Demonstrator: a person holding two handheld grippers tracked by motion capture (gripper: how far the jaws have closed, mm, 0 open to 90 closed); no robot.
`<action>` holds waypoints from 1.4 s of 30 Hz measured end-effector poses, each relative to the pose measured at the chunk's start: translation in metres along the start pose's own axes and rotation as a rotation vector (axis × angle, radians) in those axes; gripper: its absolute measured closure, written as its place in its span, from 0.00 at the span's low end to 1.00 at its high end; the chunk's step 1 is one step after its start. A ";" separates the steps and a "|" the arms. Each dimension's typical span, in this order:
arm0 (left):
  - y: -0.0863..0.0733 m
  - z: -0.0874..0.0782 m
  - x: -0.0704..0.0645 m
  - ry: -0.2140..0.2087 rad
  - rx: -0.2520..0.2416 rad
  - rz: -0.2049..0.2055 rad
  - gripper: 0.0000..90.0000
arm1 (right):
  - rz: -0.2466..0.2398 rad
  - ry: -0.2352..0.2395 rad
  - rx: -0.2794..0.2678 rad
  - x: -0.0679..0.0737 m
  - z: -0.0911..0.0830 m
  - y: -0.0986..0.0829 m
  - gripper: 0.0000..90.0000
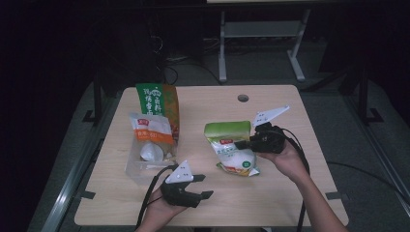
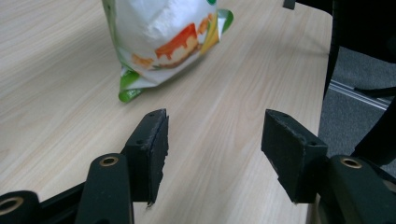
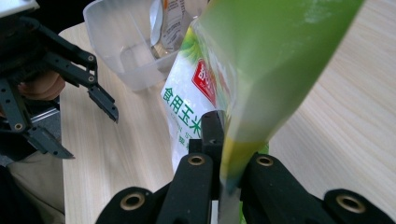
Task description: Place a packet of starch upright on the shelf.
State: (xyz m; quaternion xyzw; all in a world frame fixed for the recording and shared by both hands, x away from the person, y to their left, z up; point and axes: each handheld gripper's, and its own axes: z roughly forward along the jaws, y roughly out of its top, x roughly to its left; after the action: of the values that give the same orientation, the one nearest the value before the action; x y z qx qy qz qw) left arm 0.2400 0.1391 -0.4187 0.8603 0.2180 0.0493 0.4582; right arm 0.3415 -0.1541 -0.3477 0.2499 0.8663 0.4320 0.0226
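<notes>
Starch bag (image 1: 234, 147) lies on the table (image 1: 290, 193), right of the tub (image 1: 145, 166). Your right gripper (image 1: 244, 143) pinches its green top edge; the left gripper (image 1: 205, 186) is spread, empty. It looks soft and slippery, so keep holding the flat seam.

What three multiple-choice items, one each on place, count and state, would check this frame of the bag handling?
1. Where does the green-topped bag rest?
A. in the clear tub
B. on the table, right of the tub
C. on the floor

2. How many bags stand in or behind the clear tub?
A. two
B. none
C. five

3. How is the left gripper?
A. shut on a bag
B. open, holding nothing
C. shut on the tub

Answers: 1 B, its bottom sits on the table in the high view; 2 A, an orange-and-white one and a taller green-and-orange one; 3 B, bare wood shows between its jaws, while the right gripper pinches the bag.
</notes>
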 end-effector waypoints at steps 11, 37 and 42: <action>-0.010 -0.005 -0.009 -0.014 -0.001 0.005 0.42 | -0.029 0.020 -0.001 0.010 0.006 0.024 1.00; -0.017 -0.003 -0.029 -0.051 -0.004 0.081 0.41 | -0.135 0.120 -0.028 0.048 0.033 0.101 1.00; -0.018 -0.003 -0.028 -0.059 -0.004 0.077 0.42 | -0.162 0.150 -0.023 0.058 0.042 0.117 1.00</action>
State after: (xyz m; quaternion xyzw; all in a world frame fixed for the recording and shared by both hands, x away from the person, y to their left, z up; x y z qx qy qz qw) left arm 0.2082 0.1388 -0.4283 0.8683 0.1710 0.0420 0.4638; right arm 0.3500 -0.0381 -0.2755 0.1461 0.8779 0.4560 -0.0046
